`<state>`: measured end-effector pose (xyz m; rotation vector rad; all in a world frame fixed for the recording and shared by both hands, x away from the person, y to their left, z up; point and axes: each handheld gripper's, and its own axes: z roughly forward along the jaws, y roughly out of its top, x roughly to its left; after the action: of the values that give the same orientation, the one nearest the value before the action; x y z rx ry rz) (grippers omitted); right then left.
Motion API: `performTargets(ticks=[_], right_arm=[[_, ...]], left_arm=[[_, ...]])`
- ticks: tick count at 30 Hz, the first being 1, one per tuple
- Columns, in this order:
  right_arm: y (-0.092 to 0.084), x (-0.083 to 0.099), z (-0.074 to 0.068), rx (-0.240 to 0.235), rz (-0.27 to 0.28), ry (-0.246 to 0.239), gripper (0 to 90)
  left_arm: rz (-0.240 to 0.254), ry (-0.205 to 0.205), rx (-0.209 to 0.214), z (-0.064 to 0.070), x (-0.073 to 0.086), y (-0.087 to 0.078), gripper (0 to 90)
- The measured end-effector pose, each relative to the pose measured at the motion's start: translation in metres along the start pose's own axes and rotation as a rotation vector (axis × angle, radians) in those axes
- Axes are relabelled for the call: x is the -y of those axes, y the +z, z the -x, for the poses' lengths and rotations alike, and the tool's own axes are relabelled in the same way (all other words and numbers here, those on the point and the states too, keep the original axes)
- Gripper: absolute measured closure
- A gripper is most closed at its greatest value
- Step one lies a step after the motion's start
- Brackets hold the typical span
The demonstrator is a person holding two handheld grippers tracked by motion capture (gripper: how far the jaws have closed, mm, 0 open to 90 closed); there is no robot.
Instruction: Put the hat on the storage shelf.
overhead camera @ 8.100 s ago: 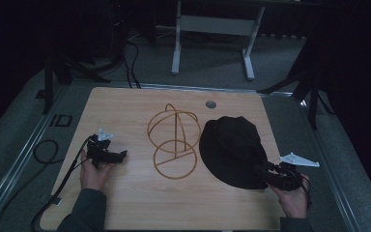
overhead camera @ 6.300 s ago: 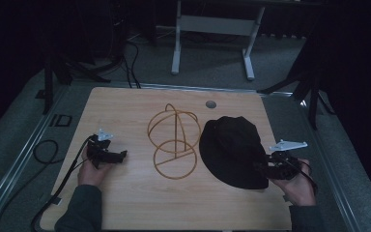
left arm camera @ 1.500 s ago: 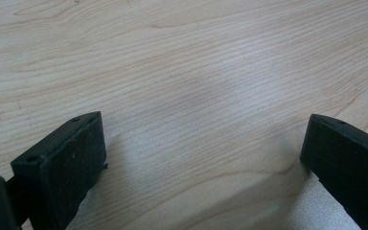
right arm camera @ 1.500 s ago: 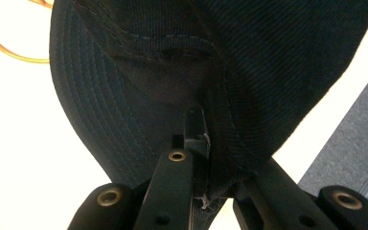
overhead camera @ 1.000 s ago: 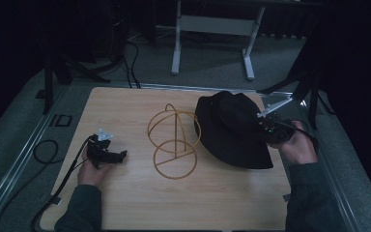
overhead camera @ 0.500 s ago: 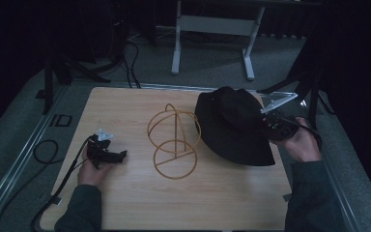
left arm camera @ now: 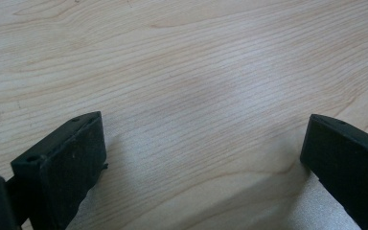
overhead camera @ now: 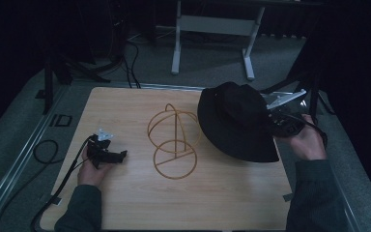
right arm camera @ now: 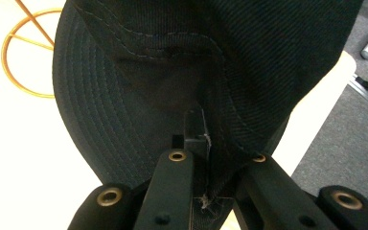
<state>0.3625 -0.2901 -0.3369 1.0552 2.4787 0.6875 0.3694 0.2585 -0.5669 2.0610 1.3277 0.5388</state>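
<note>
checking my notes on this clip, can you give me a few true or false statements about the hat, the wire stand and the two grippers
1. The right gripper is clamped on the black hat. True.
2. The hat sits on top of the gold wire stand. False: it is held to the right of the stand, its far side raised off the table.
3. The left gripper has its jaws wide apart with nothing between them. True.
4. The left gripper is gripping the stand's ring base. False: in the high view it rests on bare wood to the left of the stand, apart from it.
5. The wire stand lies tipped on its side. False: it stands upright.
</note>
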Motion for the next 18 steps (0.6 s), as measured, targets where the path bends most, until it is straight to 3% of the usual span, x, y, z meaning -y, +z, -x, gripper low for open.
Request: performTargets(ticks=[18], right_arm=[[-0.021,-0.007,0.007,0.012,0.022,-0.007,88.1]], left_arm=[[-0.001,0.000,0.000,0.000,0.000,0.000,2.0]])
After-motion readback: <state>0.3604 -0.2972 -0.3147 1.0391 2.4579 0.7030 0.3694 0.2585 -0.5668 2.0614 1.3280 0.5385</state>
